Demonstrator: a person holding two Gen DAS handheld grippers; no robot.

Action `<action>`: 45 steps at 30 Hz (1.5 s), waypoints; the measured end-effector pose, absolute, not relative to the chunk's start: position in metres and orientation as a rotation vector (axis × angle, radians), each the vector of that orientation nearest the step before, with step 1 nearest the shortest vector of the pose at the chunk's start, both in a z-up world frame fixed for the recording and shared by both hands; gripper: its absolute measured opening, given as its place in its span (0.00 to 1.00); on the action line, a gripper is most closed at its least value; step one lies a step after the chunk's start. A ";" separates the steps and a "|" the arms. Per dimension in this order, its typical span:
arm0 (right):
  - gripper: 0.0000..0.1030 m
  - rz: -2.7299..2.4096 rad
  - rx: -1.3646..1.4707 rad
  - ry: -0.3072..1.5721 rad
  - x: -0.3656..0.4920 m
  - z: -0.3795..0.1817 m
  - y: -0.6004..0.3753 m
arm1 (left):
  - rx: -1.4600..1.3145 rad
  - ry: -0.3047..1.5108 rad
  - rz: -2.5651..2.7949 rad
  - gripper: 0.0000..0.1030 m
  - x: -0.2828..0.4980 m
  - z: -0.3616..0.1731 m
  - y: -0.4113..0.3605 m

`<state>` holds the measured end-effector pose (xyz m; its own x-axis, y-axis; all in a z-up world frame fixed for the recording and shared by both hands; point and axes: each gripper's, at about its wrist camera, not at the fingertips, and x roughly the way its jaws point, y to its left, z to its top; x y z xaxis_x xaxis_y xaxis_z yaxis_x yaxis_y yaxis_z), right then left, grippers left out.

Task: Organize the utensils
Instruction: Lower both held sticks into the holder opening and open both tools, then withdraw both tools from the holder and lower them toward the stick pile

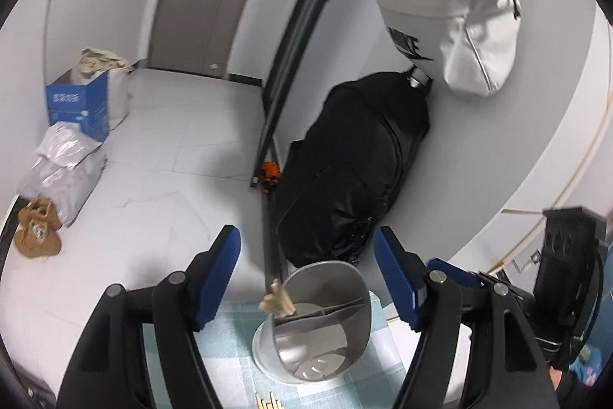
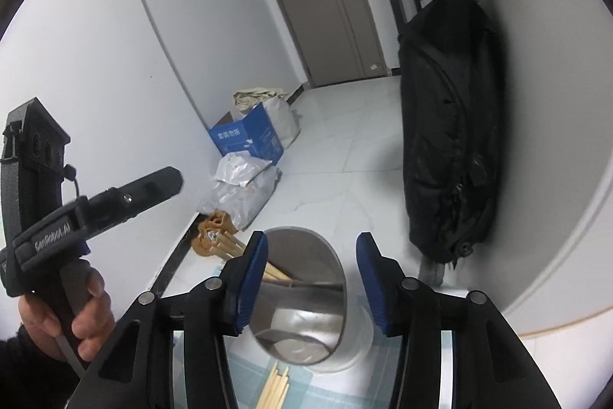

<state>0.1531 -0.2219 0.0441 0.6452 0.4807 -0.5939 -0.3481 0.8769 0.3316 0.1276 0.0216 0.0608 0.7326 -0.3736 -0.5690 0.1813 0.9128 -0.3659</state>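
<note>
Two hand-held grippers, left (image 1: 306,278) and right (image 2: 311,284), both released, nothing between the pads. Grey metal divided utensil holder (image 1: 325,324) stands at the far edge of the checked-cloth surface (image 1: 230,344), some pale wooden chopsticks (image 1: 276,301) already inside. More chopsticks (image 2: 274,390) lie loose before it. Step: between picks. Next: grasp a loose stick, lift it, drop it in

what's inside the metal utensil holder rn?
Inside the metal utensil holder: a divider wall and wooden chopsticks leaning in one compartment, tips past the rim. The right gripper's finger covers part of them; the bottom is mostly hidden.
</note>
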 end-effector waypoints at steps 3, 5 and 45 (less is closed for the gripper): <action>0.50 0.465 0.203 0.725 0.143 0.048 -0.223 | -0.301 0.675 -0.268 0.66 0.121 0.062 0.024; 0.56 0.462 0.202 0.715 0.136 0.052 -0.224 | -0.303 0.671 -0.239 0.66 0.116 0.064 0.025; 0.82 0.385 0.102 0.742 0.024 -0.026 -0.197 | -0.194 0.682 -0.012 0.82 0.011 -0.015 0.021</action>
<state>0.0237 -0.1966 -0.0257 0.6707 0.3772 -0.6386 -0.3058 0.9251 0.2252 0.0115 0.0211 -0.0151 0.7772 -0.0748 -0.6249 -0.0520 0.9819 -0.1821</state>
